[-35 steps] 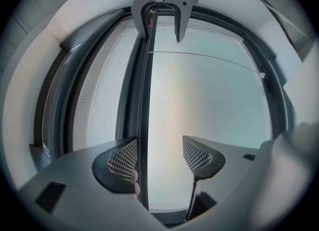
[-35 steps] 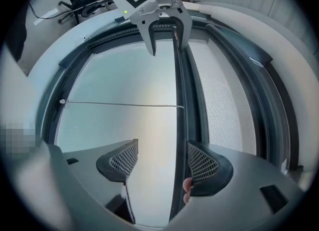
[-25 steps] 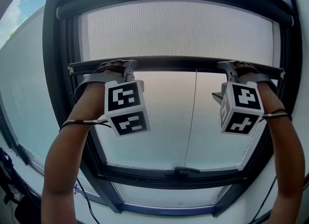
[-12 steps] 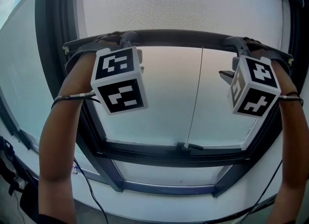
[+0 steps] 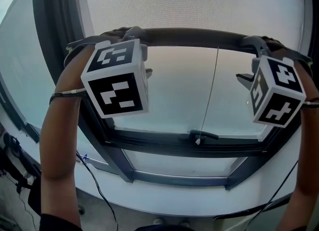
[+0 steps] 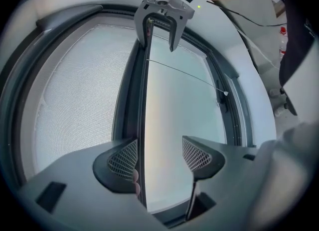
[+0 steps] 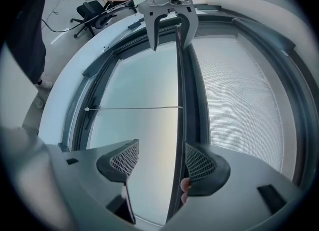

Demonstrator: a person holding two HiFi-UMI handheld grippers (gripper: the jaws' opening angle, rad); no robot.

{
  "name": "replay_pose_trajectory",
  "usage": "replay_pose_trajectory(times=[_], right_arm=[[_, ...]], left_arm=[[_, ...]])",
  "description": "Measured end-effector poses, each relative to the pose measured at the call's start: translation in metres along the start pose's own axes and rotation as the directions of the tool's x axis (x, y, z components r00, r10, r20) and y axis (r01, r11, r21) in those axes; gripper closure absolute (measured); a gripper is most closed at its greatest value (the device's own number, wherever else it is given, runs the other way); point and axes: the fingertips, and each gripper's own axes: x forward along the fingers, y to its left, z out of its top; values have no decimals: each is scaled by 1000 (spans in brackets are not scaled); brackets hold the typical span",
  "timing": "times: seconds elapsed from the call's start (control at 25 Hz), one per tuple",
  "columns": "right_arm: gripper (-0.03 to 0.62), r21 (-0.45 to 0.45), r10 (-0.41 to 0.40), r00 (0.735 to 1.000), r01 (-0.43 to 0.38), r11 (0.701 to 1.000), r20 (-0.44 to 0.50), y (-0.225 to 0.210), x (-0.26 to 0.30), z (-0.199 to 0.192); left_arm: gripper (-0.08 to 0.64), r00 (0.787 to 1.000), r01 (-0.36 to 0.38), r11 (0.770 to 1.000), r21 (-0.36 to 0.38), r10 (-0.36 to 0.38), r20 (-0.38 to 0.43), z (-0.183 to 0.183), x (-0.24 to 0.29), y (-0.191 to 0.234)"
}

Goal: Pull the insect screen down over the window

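The insect screen's white mesh (image 5: 189,1) covers the upper window. Its dark bottom bar (image 5: 194,37) runs level across the head view. My left gripper (image 5: 130,35) sits on the bar's left end and my right gripper (image 5: 256,43) on its right end. In the left gripper view the bar (image 6: 143,105) passes between the wide-apart jaws of the left gripper (image 6: 159,153), against the left jaw, with a fingertip behind it. The bar (image 7: 178,100) likewise lies against the right jaw of the open right gripper (image 7: 162,159). A thin pull cord (image 5: 209,95) hangs from the bar.
Bare glass shows below the bar down to the dark lower window frame (image 5: 149,143), which carries a handle (image 5: 203,135). A white sill (image 5: 174,200) curves beneath. Cables (image 5: 94,185) trail from my left forearm. Dark frame posts stand at both sides.
The bar has come down closer to the lower frame with both grippers on it, and more mesh shows above. The cord's end now hangs at the handle.
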Motion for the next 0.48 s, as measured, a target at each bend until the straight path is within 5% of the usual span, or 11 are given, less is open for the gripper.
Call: replay_pose_trajectory(times=[0.36, 0.48], right_arm=[[302, 11, 173, 985, -174, 985, 26, 48, 3, 6], [302, 12, 165, 986, -165, 986, 31, 59, 9, 6]], left_arm=[[285, 990, 131, 991, -4, -131, 43, 2, 7, -48], [285, 987, 154, 988, -5, -154, 52, 2, 12, -59]])
